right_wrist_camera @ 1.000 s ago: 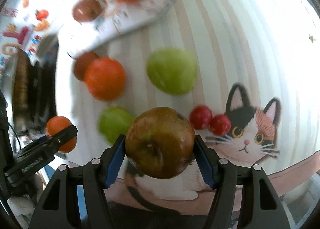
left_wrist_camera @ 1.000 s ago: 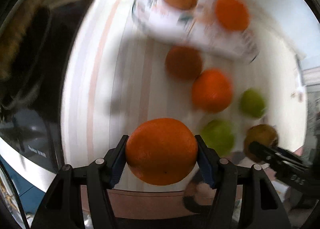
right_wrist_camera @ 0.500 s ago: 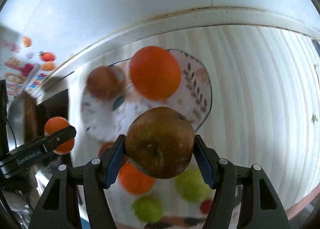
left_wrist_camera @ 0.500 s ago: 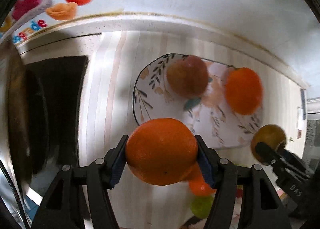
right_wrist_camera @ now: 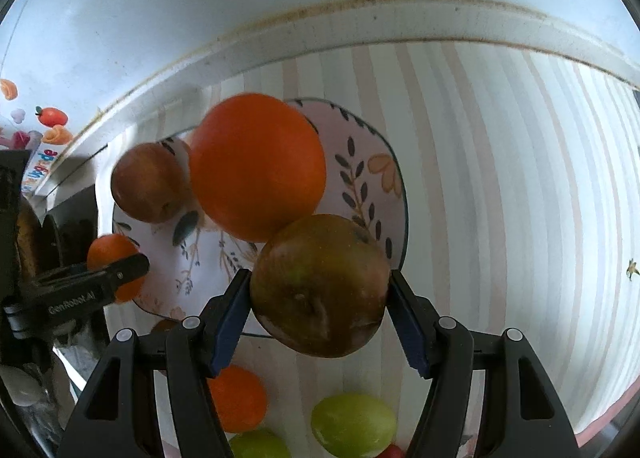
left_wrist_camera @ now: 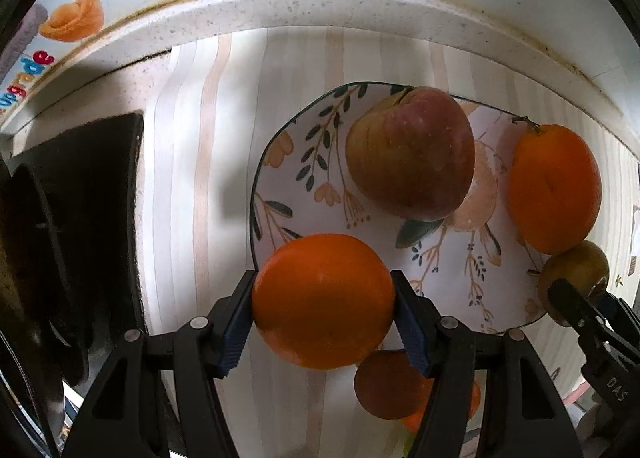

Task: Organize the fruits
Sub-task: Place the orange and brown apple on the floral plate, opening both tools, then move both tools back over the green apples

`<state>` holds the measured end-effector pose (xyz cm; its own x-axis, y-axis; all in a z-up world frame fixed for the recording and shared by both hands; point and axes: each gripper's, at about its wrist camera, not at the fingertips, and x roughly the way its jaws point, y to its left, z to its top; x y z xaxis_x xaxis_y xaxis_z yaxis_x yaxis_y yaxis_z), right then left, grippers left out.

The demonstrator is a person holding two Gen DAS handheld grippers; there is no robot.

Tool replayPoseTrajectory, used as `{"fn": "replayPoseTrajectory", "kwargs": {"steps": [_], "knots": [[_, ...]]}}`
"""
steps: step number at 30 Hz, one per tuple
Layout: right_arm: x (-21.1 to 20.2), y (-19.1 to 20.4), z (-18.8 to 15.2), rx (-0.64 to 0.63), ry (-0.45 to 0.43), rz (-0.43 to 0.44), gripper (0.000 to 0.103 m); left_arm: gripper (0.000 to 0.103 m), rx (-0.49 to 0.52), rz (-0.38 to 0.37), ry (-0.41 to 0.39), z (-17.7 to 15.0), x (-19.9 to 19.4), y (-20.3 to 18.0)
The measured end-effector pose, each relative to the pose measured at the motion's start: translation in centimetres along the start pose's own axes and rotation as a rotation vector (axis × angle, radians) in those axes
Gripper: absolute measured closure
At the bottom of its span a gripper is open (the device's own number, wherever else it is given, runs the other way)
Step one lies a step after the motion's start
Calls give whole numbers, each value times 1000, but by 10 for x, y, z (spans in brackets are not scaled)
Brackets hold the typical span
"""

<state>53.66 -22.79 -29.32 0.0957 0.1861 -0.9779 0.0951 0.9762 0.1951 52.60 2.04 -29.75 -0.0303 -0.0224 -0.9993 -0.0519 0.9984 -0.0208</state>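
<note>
Landmark: floral plate (left_wrist_camera: 320,162) on the striped cloth (left_wrist_camera: 192,178) covering the counter (left_wrist_camera: 280,6), near the back wall. Left of the plate, past a bare strip of cloth, a dark appliance (left_wrist_camera: 80,198); its type cannot be told. Left gripper (left_wrist_camera: 323,300) is clamped on an orange (left_wrist_camera: 323,300), blue pads (left_wrist_camera: 236,322) pressed to its two sides, held over the plate's near-left rim; whether the fruit touches the plate cannot be told. This orange is near-round, so no clear long axis; stem end not visible. On the plate, left part: a red-green apple (left_wrist_camera: 410,152), stem dimple turned toward the back wall. On the plate, right part: a second orange (left_wrist_camera: 554,186), slightly oval, long axis running from the back wall toward the near rim, stem at the back end. Right gripper (right_wrist_camera: 320,286) grips a dark brownish-green apple (right_wrist_camera: 320,286) by its sides, over the plate's near-right rim just in front of the second orange; its hollow faces the camera, so its core axis points roughly along the gripper fingers. In front of the plate on the cloth: a loose orange (right_wrist_camera: 240,398), then two green fruits (right_wrist_camera: 354,424), the left one cut off by the frame edge.
</note>
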Motion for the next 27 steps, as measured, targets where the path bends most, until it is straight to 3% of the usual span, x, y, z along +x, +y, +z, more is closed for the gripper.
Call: {"fn": "replayPoseTrajectory", "kwargs": {"steps": [4,6,7,8,16,27], "knots": [[4,0,1,-1,-6,16,33,37,-8,-9,-2,-1,-1,2],[3,-1,1,-3,-3,23,23,24,-11,-21,-15,-2,-4,4],[1,-2,1,-2,-6,25,10,17,-14,-19,-22,-1,-8,4],[-1,-2,1,-1,-12,24,8,14,-18,-15,-39,-1,-12,5],[-33,8,-8,-34,-51,-26,7,11,-46,-34,-96,-20,-40,17],[-92,42,-64,-116,-145,-79,7,11,-39,-25,-241,-76,-103,16]]}}
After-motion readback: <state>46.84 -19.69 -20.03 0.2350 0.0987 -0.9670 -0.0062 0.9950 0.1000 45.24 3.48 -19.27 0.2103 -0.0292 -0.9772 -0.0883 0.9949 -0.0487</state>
